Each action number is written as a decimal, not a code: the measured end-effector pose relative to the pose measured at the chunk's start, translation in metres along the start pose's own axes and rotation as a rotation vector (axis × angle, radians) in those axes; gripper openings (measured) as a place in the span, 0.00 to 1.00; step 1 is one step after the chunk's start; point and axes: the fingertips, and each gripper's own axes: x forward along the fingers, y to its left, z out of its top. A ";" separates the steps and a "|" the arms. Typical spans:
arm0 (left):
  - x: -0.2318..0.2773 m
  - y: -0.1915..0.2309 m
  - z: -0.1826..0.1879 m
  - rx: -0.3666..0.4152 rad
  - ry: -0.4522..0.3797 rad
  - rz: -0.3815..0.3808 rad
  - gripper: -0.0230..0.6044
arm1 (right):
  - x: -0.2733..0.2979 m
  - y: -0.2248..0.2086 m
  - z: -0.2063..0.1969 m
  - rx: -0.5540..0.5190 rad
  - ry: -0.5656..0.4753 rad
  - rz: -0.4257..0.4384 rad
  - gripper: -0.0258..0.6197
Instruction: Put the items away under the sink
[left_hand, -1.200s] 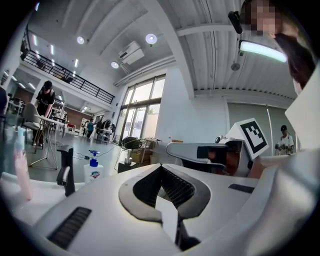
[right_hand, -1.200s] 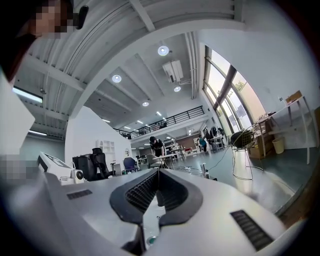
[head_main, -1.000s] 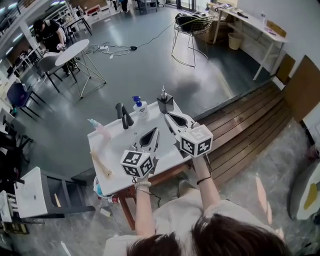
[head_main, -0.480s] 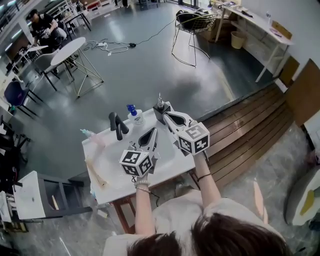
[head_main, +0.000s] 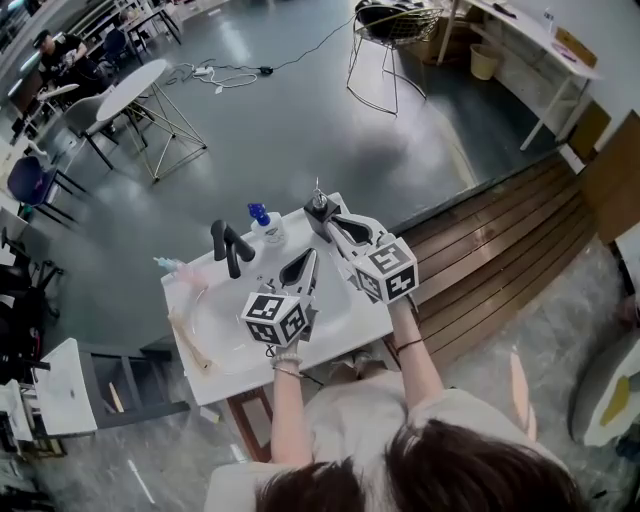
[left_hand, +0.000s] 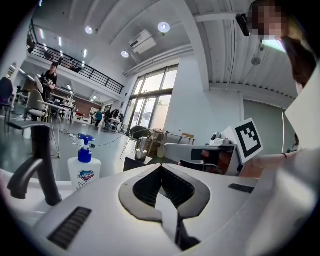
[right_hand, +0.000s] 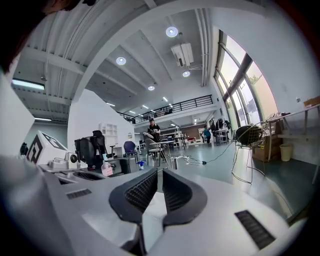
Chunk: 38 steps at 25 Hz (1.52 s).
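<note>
A small white sink table (head_main: 345, 322) holds a black faucet (head_main: 228, 246), a blue-pump soap bottle (head_main: 263, 226), a black dispenser (head_main: 318, 210), a pink spray bottle (head_main: 180, 271) and a wooden brush (head_main: 190, 340). My left gripper (head_main: 308, 258) hangs over the basin, shut and empty. My right gripper (head_main: 335, 222) is also shut and empty, its tip just right of the black dispenser. In the left gripper view the closed left gripper (left_hand: 161, 166) points past the soap bottle (left_hand: 84, 170) and faucet (left_hand: 42, 167). The right gripper view shows the right gripper (right_hand: 159, 170) with its jaws closed on nothing.
A white shelf unit (head_main: 60, 390) stands left of the table. Wooden decking (head_main: 490, 240) runs along the right. Farther off are a round table (head_main: 140, 85), chairs, and a wire chair (head_main: 390, 40) on the grey floor.
Both grippers have sunk a little toward the sink top, side by side and still shut. The right tip now sits closer to the black dispenser.
</note>
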 end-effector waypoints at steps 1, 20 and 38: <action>0.002 0.002 0.000 -0.002 0.005 -0.001 0.04 | 0.002 -0.003 -0.002 0.006 0.004 -0.006 0.08; 0.024 0.038 -0.027 -0.073 0.101 -0.011 0.04 | 0.045 -0.035 -0.052 0.015 0.120 -0.084 0.52; 0.031 0.059 -0.039 -0.108 0.135 0.004 0.04 | 0.080 -0.039 -0.076 -0.024 0.159 -0.056 0.60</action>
